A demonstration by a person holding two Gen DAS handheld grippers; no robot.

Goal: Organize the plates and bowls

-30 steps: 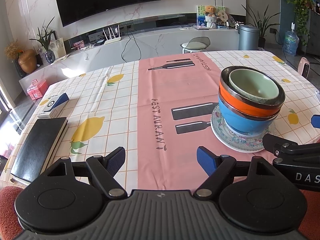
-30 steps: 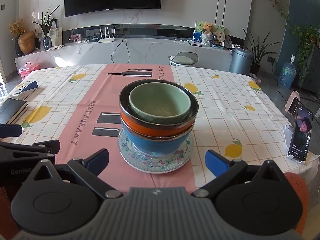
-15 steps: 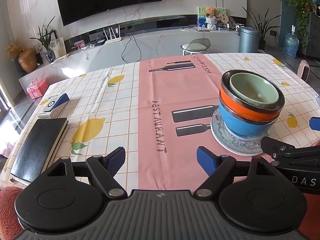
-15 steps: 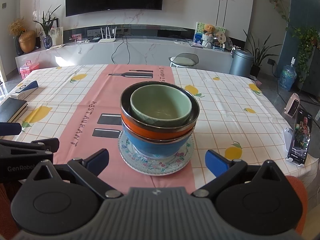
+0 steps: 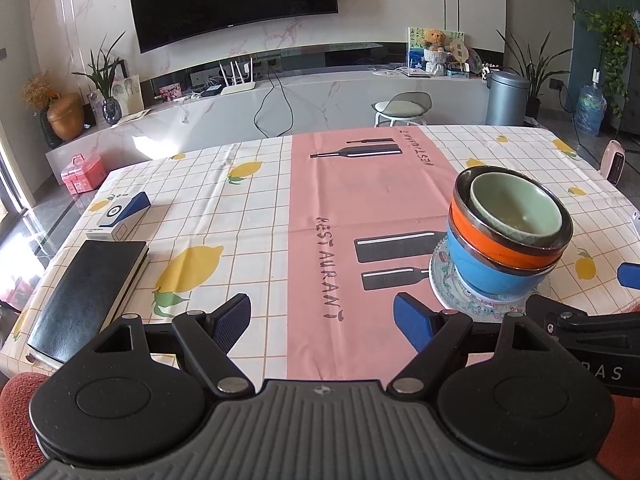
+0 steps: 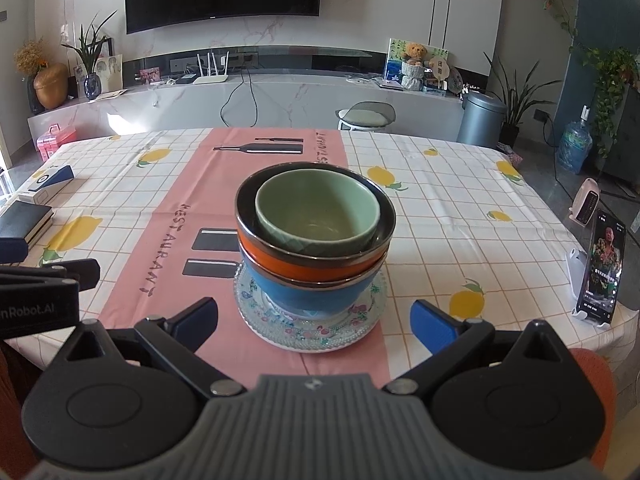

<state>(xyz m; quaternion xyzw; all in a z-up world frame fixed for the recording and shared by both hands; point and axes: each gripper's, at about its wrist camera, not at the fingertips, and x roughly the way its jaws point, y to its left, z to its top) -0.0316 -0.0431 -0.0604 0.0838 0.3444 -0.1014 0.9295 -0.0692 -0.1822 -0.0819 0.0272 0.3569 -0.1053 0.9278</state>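
Tablecloth (image 6: 440,216), three bowls (image 6: 316,240), one plate (image 6: 312,330)

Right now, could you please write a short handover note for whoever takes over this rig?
Left gripper: open, empty, low over the pink runner near the table's front edge.
Right gripper: open, empty, facing the stack from the near side, not touching it.
Stack: green bowl nested in the orange bowl, which sits in the blue bowl, all on the floral plate, upright on the tablecloth.
Done: bowls nested on the plate.
Left: no other dishes in view; the stacking looks finished, though where the stack should end up is unclear.
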